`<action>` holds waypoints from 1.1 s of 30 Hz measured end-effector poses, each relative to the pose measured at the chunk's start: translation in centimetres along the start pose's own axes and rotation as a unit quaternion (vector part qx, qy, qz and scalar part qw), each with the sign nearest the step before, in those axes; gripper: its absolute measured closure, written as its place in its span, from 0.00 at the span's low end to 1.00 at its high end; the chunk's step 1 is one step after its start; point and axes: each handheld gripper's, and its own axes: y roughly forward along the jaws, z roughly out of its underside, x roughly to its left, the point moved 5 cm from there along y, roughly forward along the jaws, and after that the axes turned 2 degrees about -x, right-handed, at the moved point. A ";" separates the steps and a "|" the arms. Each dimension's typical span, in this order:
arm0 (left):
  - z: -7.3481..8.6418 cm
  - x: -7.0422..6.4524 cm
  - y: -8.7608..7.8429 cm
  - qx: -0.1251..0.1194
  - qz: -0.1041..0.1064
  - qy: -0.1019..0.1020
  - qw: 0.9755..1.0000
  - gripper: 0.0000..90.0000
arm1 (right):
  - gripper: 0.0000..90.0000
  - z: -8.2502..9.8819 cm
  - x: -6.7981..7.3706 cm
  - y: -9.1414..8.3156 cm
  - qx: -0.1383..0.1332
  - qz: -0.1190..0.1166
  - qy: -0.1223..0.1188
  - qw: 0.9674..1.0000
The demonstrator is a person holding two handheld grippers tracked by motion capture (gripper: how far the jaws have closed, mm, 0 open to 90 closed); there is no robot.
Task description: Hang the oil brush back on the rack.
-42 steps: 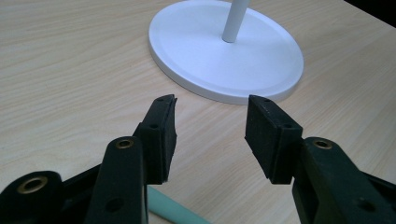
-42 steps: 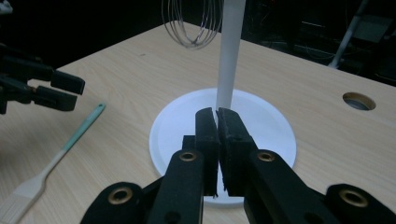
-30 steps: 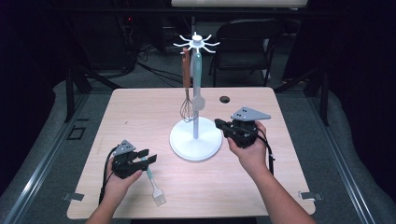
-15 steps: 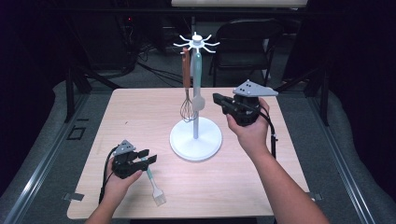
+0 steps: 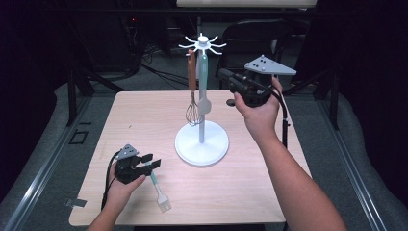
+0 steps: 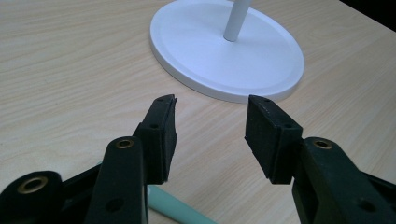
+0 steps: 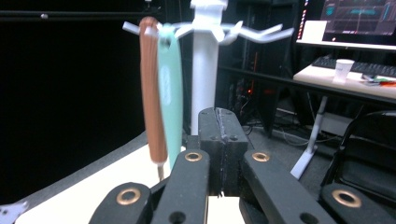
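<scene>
Pale woodgrain table (image 5: 144, 120) — round white stand (image 5: 201, 143)

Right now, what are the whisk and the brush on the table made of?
Whisk: handle looks like brown wood, matte; the head is thin dark wire loops, probably metal. Brush: mint-green handle, smooth, likely plastic or silicone; the pale bristle head is too small to tell.

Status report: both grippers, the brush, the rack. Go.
Left hand-held gripper open, low beside basting brush on table. Right hand-held gripper shut, empty, raised near rack top. Whisk and mint utensil hanging. Nothing blocking.
</scene>
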 end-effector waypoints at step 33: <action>0.0 0.1 0.1 0.002 0.000 -0.002 1.000 0.59 | 1.00 -3.4 1.2 1.7 -0.019 -0.003 -0.016 1.000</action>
